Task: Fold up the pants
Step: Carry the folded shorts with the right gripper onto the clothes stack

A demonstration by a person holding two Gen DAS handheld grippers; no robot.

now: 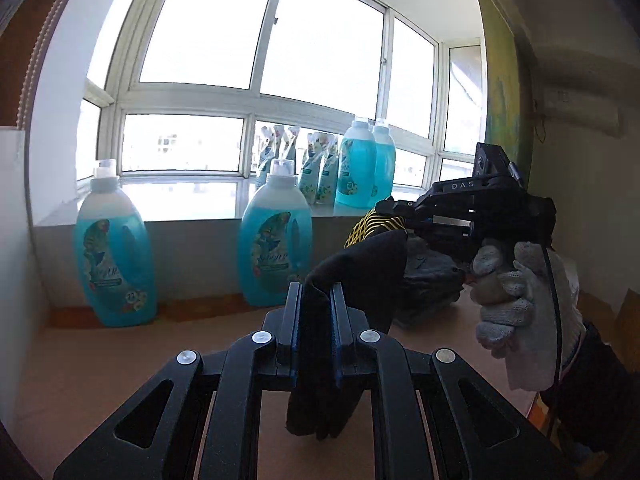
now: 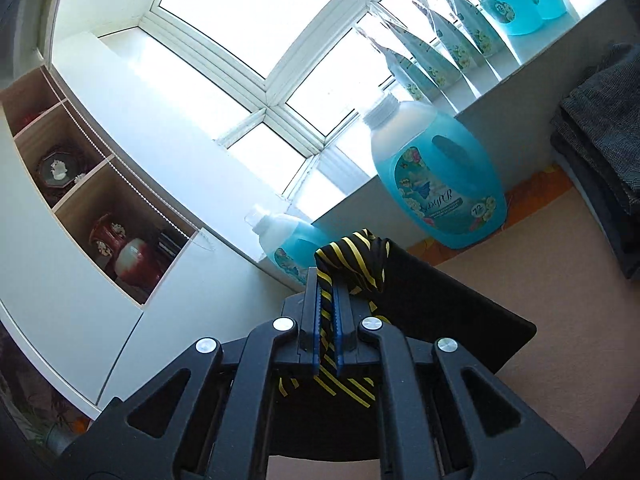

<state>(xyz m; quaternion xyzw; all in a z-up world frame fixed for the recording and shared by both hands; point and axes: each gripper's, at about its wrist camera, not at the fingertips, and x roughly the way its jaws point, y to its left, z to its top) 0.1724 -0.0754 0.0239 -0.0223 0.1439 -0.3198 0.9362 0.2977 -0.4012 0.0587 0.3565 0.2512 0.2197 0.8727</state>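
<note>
On the far left of the right wrist view, a white cabinet (image 2: 60, 272) is showing open wooden niches holding red vases (image 2: 120, 252). Moving right, two blue detergent bottles (image 1: 114, 248) are standing on the tan surface (image 1: 120, 360) against the grey wall under the window (image 1: 256, 52), one at left and one nearer the middle. Behind them, on the sill, a row of pouches (image 1: 316, 168) and two more blue bottles are lining up against the glass.

At centre, the left gripper (image 1: 316, 308) is clenching a fold of the black pants (image 1: 360, 276), the cloth passing between its blue-padded fingers (image 1: 294, 320) and hanging down below them, above the surface. The pants are stretching up and to the right toward the right gripper (image 1: 394, 210), which a white-gloved hand (image 1: 516, 292) is holding by its grip. In its own view, the right gripper (image 2: 328, 300) is pinching the yellow-striped band (image 2: 356, 256) of the pants, the striped cloth running down between the fingers while the black fabric is spreading to the right, held up off the surface.

Further right, a stack of folded dark garments (image 2: 604, 132) is lying on the surface near the wall, just behind the raised pants in the left wrist view.
</note>
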